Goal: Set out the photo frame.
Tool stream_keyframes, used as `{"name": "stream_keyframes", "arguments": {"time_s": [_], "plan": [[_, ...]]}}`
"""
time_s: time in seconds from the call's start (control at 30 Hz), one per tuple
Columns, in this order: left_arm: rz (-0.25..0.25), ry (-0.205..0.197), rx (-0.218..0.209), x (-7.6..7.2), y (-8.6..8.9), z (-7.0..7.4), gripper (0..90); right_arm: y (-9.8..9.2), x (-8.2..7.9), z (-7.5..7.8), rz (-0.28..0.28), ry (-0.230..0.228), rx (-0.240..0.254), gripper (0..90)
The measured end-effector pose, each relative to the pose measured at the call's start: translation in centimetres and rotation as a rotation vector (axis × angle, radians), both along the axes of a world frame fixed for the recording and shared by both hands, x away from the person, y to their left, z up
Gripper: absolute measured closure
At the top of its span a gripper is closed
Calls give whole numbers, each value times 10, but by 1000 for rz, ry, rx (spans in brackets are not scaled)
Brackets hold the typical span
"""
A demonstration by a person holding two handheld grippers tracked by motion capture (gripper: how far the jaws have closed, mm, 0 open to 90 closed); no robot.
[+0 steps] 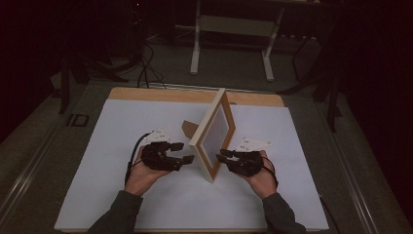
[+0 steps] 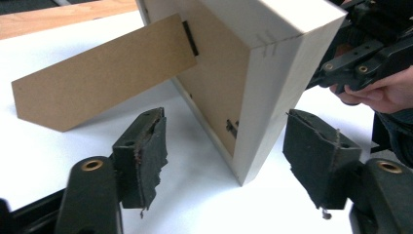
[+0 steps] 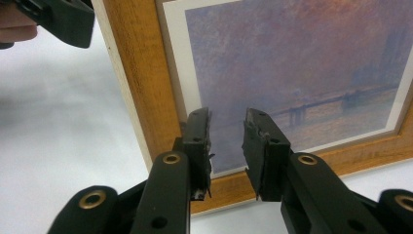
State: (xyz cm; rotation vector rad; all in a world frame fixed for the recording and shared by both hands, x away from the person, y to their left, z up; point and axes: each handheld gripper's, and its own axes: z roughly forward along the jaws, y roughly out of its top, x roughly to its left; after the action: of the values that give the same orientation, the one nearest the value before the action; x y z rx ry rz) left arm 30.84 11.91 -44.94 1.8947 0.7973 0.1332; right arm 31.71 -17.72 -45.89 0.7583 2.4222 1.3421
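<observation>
Presently: picture frame (image 1: 214,134) upright on its easel, between left gripper (image 1: 182,152) and right gripper (image 1: 222,155); both jaws agape, gripping nothing.

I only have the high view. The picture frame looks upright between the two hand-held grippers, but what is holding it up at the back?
Observer: A brown cardboard stand is swung out from the back of the picture frame and its far end rests on the white table sheet.
Operator: Is the left hand-held gripper clamped on the frame?
Observer: No. In the left gripper view, the left hand-held gripper has its jaws wide apart, with the frame's near bottom corner between them, untouched.
Operator: And the right one?
Observer: The right hand-held gripper faces the picture side, jaws slightly parted with nothing between them.
</observation>
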Motion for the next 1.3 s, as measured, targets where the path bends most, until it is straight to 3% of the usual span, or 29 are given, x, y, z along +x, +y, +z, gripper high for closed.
{"name": "stream_keyframes", "arguments": {"time_s": [0.2,0.57,0.77,1.0,1.3], "plan": [[-11,-3,-2,-2,-8,3,298,-1,0,-1,4,4,0,705],[9,-24,29,-2,-27,9,259,-4,0,-3,-2,12,1,705],[27,-27,23,1,-35,12,248,-4,0,-4,0,15,1,705],[73,-29,39,3,-43,13,306,-5,0,-4,0,15,1,704],[105,-18,43,4,-47,14,473,-10,0,-4,-9,17,5,705]]}}
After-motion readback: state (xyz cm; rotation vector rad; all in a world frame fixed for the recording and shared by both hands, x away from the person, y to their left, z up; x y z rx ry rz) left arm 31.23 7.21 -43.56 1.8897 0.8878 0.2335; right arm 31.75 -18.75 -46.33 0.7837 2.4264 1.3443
